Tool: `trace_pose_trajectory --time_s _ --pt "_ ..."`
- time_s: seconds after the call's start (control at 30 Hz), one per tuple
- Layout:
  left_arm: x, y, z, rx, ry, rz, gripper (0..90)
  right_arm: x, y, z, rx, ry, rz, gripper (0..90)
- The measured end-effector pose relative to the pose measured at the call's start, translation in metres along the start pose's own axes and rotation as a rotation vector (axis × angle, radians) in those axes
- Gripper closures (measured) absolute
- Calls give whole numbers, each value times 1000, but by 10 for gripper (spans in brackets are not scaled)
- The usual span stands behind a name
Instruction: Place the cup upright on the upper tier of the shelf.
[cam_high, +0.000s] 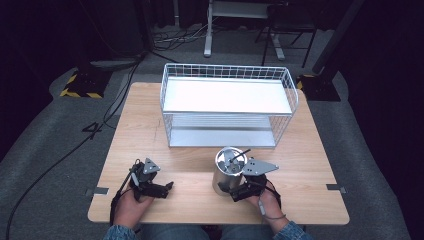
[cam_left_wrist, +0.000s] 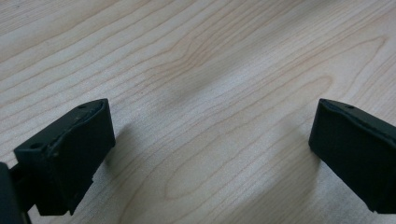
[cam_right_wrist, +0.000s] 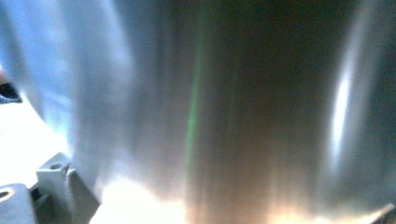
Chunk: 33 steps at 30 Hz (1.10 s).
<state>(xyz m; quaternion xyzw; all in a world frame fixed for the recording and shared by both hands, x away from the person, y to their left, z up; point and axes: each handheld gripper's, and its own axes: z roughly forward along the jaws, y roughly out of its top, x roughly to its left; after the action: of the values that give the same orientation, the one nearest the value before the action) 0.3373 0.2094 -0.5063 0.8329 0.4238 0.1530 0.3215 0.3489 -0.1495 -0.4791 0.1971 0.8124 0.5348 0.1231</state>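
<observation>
A shiny steel cup (cam_high: 227, 172) stands upright on the wooden table (cam_high: 145, 135), near its front edge and right of centre. My right gripper (cam_high: 232, 192) reaches in low from the front, its jaws around the cup's lower wall. In the right gripper view the cup's wall (cam_right_wrist: 210, 107) is very close, with a jaw against it at each bottom corner, so my right gripper (cam_right_wrist: 215, 205) looks shut on it. My left gripper (cam_high: 167, 189) rests at the front left, held by a hand. Its jaws stand wide open over bare wood (cam_left_wrist: 210, 149).
A white wire rack (cam_high: 227, 107) with an upper and a lower shelf stands at the back middle of the table, just beyond the cup. Cables and stand legs lie on the grey floor behind the table.
</observation>
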Motion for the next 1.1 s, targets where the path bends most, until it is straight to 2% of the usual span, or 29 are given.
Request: trace_pose_trajectory --time_s 0.3,0.6,1.1 --pt "0 0 0 0 0 0 7 0 1 -1 9 0 5 38" --pt "0 0 0 0 0 0 7 0 6 -5 36 -24 2 38" --pt "0 0 0 0 0 0 7 -5 37 -19 18 -47 -21 39"
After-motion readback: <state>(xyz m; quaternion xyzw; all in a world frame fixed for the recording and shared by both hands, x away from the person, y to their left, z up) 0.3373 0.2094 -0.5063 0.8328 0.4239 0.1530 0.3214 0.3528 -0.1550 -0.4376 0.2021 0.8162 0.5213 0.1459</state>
